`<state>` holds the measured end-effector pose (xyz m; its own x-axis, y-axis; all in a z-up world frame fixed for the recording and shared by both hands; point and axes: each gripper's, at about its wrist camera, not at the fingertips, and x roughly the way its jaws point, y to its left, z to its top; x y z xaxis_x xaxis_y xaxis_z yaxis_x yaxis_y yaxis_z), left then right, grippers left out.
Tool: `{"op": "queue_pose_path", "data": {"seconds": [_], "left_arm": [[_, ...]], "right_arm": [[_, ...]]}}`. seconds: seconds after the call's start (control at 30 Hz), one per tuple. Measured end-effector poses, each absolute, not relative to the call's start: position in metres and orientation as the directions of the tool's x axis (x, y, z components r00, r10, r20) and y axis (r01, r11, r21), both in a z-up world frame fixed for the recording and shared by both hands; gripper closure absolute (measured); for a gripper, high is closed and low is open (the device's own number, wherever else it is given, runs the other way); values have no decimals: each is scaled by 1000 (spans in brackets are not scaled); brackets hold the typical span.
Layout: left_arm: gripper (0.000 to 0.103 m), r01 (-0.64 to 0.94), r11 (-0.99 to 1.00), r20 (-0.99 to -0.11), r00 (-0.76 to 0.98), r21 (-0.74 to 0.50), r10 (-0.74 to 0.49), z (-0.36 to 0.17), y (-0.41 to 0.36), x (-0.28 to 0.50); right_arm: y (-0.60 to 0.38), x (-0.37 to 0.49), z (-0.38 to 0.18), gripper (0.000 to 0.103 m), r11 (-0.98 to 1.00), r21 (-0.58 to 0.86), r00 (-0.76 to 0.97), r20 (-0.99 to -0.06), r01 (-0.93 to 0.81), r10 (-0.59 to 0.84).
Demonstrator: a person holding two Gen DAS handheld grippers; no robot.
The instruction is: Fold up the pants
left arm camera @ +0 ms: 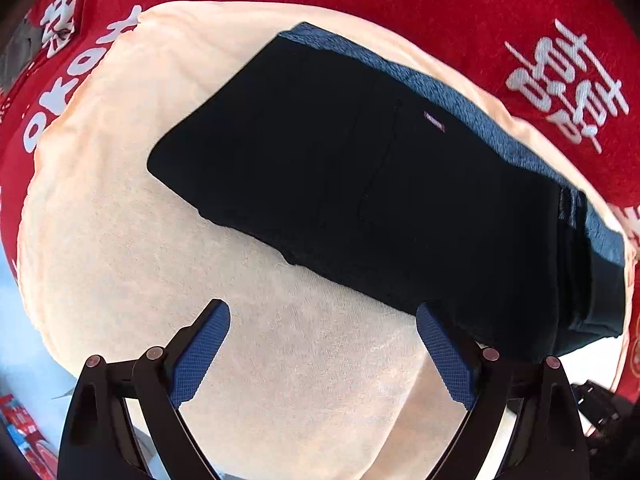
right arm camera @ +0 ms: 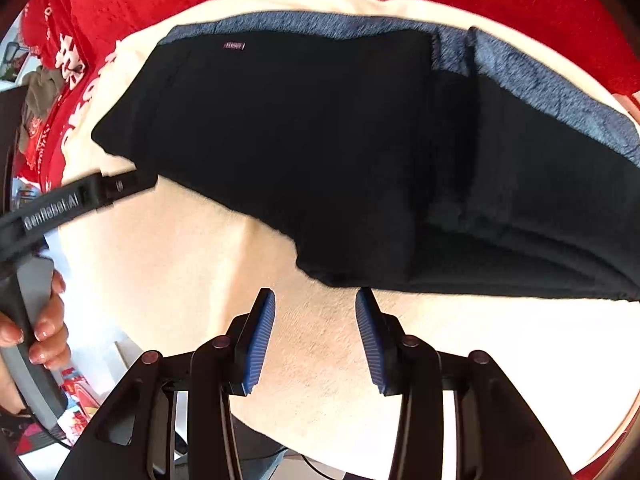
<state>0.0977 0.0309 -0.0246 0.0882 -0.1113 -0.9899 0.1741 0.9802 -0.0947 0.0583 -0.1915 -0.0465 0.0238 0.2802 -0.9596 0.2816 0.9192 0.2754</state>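
Pants [left arm camera: 360,184] are folded into a compact dark block, lying flat on the cream towel [left arm camera: 280,380], toward its far edge. Blue fleecy lining shows along the far side of the pants; small tag [left arm camera: 435,121] visible on top. Towel sits on a red cloth with white characters [left arm camera: 540,12].

My left gripper [left arm camera: 323,322]: jaws wide apart, holding nothing, over bare towel just short of the near edge of the pants; right finger tip at the fabric edge, contact unclear.

My right gripper [right arm camera: 315,304]: jaws parted, empty, tips just beside the near edge of the pants [right arm camera: 320,152].

In the right wrist view my left hand [right arm camera: 40,328] grips the other gripper's handle at the towel's left edge.
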Motion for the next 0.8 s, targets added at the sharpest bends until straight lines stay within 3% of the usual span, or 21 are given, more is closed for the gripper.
{"op": "queue_pose_path", "data": {"seconds": [0.3,0.53,0.8], "left_arm": [[8,90,975,-969,126,-204,-214,-27,60,114],[8,-64,895,-890,156,-441,-428,-46,92,126],[8,-96,824,-816,246,-558,-524,-53,102,140]], "right_arm": [[-181,52,-57,57,918,282,-18,-954,277,299],[-179,57,-52,57,915,298,0,-951,272,310],[-173,57,-47,57,908,324,21,-944,267,331]]}}
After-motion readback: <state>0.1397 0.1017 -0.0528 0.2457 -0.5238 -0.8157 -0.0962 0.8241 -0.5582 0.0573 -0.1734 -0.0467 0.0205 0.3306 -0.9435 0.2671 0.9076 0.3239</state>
